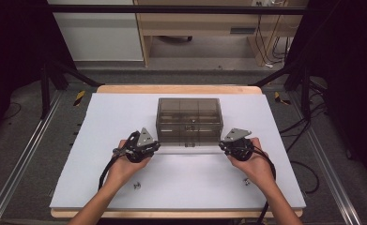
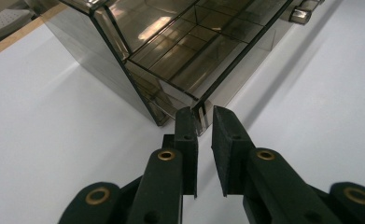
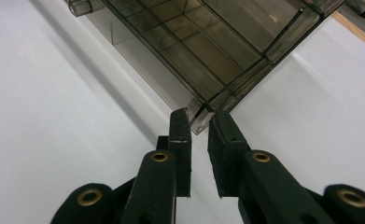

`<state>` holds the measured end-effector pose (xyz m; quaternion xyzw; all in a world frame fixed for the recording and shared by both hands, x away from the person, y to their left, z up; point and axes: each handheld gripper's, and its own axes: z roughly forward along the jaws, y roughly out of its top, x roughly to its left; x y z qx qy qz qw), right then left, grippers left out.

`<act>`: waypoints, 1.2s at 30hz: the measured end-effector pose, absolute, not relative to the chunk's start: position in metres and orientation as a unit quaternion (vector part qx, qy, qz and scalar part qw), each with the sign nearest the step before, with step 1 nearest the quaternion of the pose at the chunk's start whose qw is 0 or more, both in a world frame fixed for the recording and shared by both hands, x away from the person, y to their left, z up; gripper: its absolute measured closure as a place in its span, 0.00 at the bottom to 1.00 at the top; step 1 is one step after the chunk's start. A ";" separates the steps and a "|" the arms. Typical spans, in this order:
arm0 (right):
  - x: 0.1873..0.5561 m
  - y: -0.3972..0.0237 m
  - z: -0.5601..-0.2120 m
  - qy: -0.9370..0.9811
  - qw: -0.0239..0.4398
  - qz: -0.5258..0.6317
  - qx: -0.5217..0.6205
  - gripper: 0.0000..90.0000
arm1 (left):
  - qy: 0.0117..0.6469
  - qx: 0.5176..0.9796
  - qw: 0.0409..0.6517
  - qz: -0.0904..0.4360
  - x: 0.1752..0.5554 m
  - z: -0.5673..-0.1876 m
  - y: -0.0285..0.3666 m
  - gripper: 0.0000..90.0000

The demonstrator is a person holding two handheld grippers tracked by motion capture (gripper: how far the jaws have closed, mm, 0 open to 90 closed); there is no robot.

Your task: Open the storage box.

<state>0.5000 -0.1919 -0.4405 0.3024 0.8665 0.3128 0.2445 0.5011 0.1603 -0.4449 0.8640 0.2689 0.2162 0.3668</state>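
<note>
White surface (image 1: 101,178) carries a rigid, slick smoky plastic organizer box (image 1: 188,112); left gripper (image 2: 204,122) and right gripper (image 3: 200,122) each pinch a front corner edge.

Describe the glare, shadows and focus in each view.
High view: soft, slightly blurred, dark surroundings, the white table evenly lit. Left gripper view: a bright glare patch on the smoky compartment box, its long shadow to the right. Right gripper view: box edge sharp, shadow along its left side.
</note>
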 end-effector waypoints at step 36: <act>0.472 -0.188 -0.443 0.874 0.244 0.301 0.292 0.89 | 0.264 0.863 0.375 0.212 0.476 -0.450 0.165 0.89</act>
